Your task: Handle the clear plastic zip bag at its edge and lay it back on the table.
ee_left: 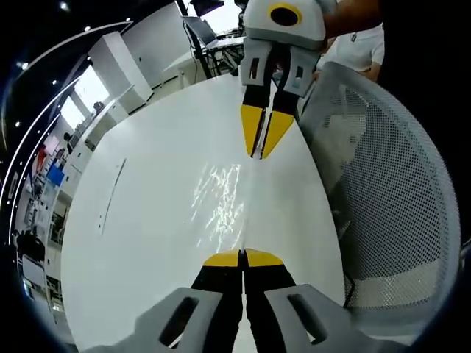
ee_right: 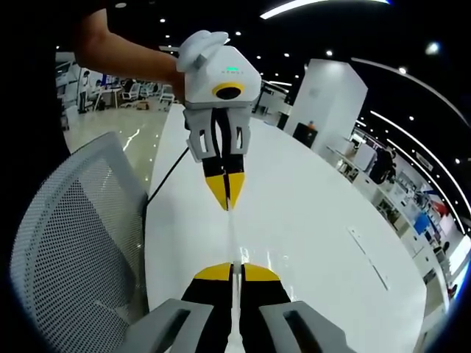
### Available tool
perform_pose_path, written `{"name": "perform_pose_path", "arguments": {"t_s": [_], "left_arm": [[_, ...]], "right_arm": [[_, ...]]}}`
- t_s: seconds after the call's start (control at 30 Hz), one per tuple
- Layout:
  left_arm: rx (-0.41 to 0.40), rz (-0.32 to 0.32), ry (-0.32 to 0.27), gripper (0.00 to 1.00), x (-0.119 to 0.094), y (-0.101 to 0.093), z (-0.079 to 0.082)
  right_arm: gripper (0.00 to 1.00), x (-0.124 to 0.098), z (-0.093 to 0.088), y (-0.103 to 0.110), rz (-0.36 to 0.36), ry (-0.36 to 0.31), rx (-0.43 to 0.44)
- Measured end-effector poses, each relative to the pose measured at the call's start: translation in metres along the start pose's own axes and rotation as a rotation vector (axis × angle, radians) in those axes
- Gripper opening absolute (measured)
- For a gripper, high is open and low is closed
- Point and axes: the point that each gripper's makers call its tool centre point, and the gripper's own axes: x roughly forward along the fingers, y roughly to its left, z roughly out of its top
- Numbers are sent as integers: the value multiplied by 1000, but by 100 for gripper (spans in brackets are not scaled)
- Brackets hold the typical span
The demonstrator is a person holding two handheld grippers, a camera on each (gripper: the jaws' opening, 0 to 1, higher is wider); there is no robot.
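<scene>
Left gripper view shows the clear plastic zip bag (ee_left: 221, 202) stretched taut between the left gripper (ee_left: 243, 258) and the right gripper (ee_left: 265, 136) above the white surface (ee_left: 140, 220), beside a mesh chair (ee_left: 390, 206). If either pulls harder, I judge the thin edge could slip free or tear, and the bag would drop unevenly. Both pairs of jaws are closed tight, each pinching an opposite edge of the bag.
</scene>
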Motion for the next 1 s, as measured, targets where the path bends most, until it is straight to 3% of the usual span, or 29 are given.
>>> {"name": "perform_pose_path", "arguments": {"t_s": [1.0], "left_arm": [[-3,1,5,0,-1,0,1]], "right_arm": [[0,-1,0,-2,-5,-4,7]]}}
